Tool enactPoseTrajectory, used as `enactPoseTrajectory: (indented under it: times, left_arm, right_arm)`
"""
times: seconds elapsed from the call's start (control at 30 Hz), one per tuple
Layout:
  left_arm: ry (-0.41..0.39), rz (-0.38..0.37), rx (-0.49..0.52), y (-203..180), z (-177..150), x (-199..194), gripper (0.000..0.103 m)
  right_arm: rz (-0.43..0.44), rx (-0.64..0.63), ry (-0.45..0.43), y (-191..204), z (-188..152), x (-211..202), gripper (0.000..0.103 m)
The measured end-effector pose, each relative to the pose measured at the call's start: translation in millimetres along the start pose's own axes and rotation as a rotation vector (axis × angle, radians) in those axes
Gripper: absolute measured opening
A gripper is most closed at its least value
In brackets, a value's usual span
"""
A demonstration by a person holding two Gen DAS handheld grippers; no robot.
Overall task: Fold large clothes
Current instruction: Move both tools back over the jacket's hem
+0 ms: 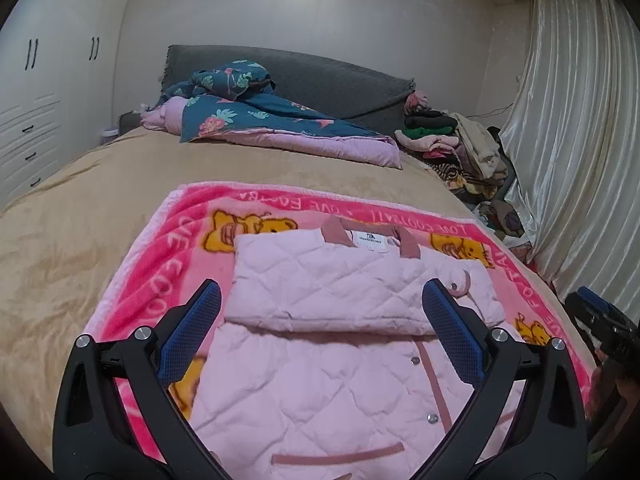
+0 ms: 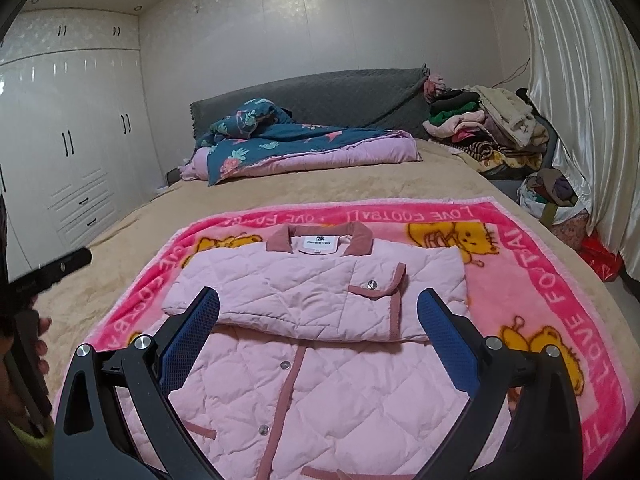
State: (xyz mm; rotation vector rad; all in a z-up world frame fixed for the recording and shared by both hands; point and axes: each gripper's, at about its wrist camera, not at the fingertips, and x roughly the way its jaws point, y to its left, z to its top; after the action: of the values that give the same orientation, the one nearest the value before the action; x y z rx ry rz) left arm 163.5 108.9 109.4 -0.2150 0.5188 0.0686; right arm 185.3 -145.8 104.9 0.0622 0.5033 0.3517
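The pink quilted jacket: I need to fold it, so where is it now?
The pink quilted jacket lies centred on the pink cartoon blanket on the tan bed, below both open grippers.

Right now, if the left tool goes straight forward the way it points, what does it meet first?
Most likely the pink quilted jacket: the open left tool points at the sleeves folded across its chest, on the pink cartoon blanket. Depth is unclear; if it passes above, the blanket's far edge and the tan bedspread come next.

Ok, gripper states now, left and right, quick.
Left gripper: open, holding nothing, above the pink quilted jacket.
Right gripper: open, holding nothing, above the same jacket.
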Motion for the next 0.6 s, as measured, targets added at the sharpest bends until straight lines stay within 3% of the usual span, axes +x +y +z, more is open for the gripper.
enactPoseTrajectory:
  times: [0.6]
  left_arm:
    - [0.034,0.062,0.007,-7.6,-29.1,-38.4,0.094]
  right_arm:
    - [0.019,-0.004,0.034,-10.5,-19.1,-37.5,0.099]
